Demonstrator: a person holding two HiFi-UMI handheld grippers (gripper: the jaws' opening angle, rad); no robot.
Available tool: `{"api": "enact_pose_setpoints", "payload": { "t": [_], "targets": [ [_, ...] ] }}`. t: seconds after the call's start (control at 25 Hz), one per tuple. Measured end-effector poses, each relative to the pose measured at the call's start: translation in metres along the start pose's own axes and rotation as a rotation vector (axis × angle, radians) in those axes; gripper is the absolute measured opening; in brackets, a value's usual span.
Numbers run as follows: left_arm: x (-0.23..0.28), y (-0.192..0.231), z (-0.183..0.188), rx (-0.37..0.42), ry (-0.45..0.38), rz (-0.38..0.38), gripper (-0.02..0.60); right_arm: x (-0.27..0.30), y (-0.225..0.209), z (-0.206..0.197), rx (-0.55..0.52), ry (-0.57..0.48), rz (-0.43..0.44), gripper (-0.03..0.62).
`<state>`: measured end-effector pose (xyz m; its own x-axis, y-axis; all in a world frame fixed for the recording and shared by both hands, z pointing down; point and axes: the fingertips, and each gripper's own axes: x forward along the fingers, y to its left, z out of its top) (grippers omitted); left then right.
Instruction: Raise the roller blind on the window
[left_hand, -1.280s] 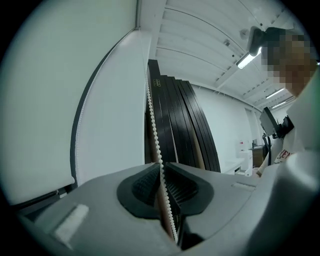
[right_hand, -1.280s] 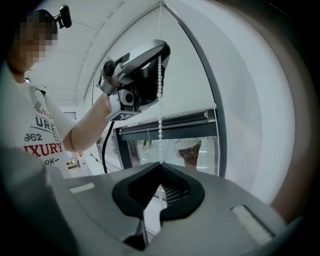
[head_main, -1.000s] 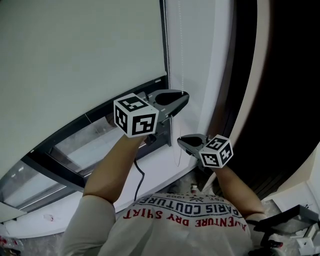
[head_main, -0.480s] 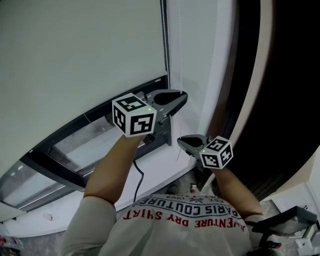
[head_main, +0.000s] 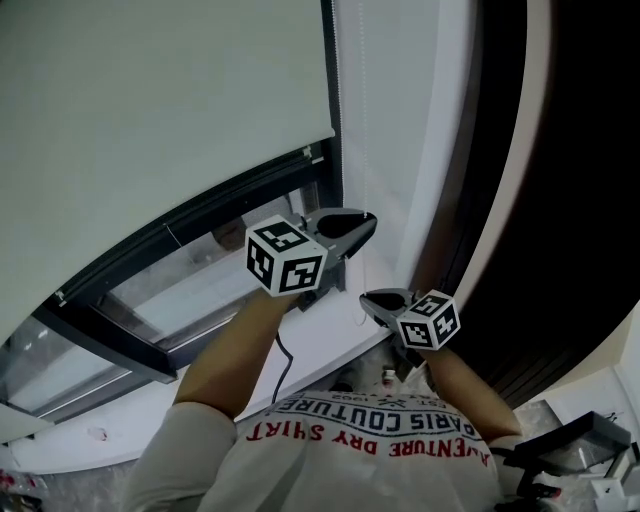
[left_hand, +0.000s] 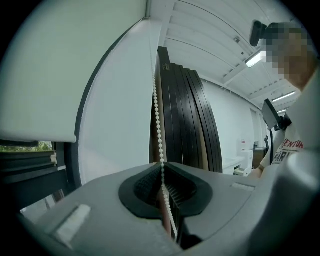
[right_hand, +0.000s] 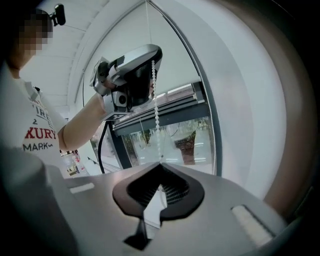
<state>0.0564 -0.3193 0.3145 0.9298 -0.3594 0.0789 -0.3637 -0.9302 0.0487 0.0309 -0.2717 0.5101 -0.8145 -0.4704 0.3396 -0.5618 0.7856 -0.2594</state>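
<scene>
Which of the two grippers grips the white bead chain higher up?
The left gripper: its jaws clamp the white bead chain above the right gripper.

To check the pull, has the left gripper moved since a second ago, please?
Yes. The left gripper has dropped lower against the dark window frame.

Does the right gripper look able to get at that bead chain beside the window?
Yes, it seems to be on it: the right gripper is shut on the bead chain, below the left gripper, which grips the same chain. Nothing stands in the way.
</scene>
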Motion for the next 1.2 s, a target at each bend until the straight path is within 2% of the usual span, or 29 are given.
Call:
{"api": "enact_pose_setpoints", "payload": {
  "t": [0.44, 0.76, 0.88, 1.0, 1.2],
  "targets": [
    [0.005, -0.006, -0.057, 0.011, 0.077, 0.032, 0.015, 0.008, -0.008, -0.055, 0.032, 0.087, -0.042, 0.006],
    [0.010, -0.011, -0.128, -0.034, 0.195, 0.038, 0.017, 0.015, -0.019, -0.123, 0.073, 0.211, -0.096, 0.006],
    [0.010, -0.011, -0.150, -0.067, 0.214, 0.041, 0.017, 0.013, -0.026, -0.142, 0.116, 0.229, -0.117, 0.006],
    [0.013, -0.010, -0.153, -0.074, 0.205, 0.043, 0.017, 0.014, -0.027, -0.145, 0.117, 0.225, -0.119, 0.006],
    [0.017, -0.006, -0.155, -0.081, 0.205, 0.046, 0.017, 0.015, -0.021, -0.149, 0.177, 0.227, -0.060, 0.026]
  ]
}}
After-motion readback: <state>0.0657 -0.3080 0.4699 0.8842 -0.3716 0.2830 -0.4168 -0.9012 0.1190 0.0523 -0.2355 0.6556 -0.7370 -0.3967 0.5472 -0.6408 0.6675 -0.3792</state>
